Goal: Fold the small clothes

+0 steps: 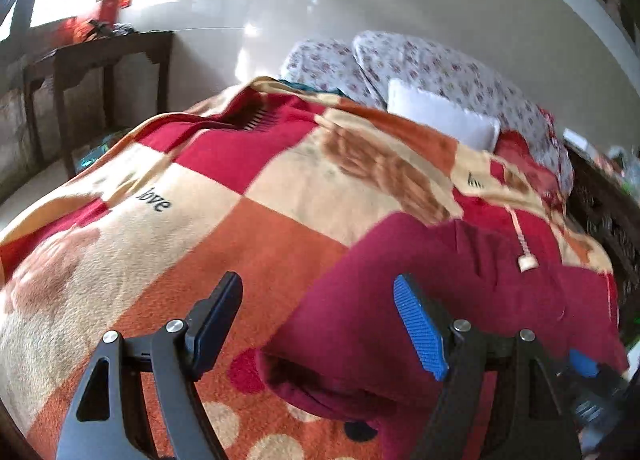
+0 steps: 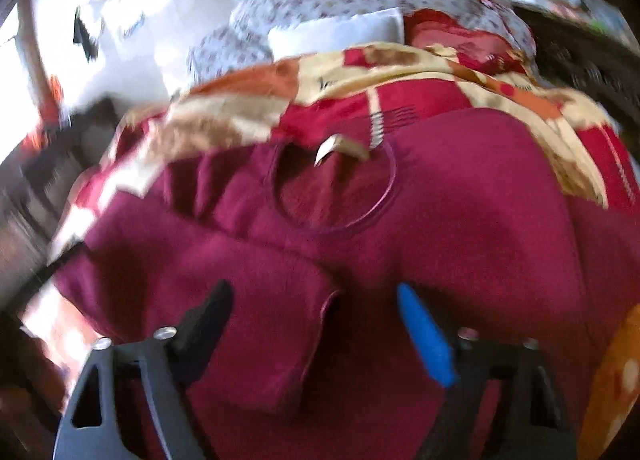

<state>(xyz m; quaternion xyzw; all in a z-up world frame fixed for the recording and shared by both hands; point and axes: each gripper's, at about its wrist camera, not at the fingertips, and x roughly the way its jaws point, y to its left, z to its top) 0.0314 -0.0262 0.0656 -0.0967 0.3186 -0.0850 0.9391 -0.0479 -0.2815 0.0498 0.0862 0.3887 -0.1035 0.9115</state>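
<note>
On the bed, a soft checked blanket (image 1: 224,196) in red, orange and cream covers everything. A dark red piece of clothing (image 1: 460,284) lies spread out on top of it. It has a round neck hole (image 2: 332,188) with a small cream tag (image 2: 326,152) at the far edge of the hole. A thin cord with a little pale bead (image 1: 527,262) rests on the cloth.

The left gripper (image 1: 320,320) hangs over the near corner of the clothing. Its jaws stand wide apart and hold nothing. One finger is over the blanket and the blue one is over the red cloth.

The right gripper (image 2: 316,324) is over the middle of the clothing, above a folded flap (image 2: 256,324). Its jaws are apart too, with nothing squeezed between them, though this view is blurry.

Behind the blanket sit flowery pillows (image 1: 432,64) and a white pillow (image 1: 444,116). A dark wooden side table (image 1: 100,56) stands by the bed.
</note>
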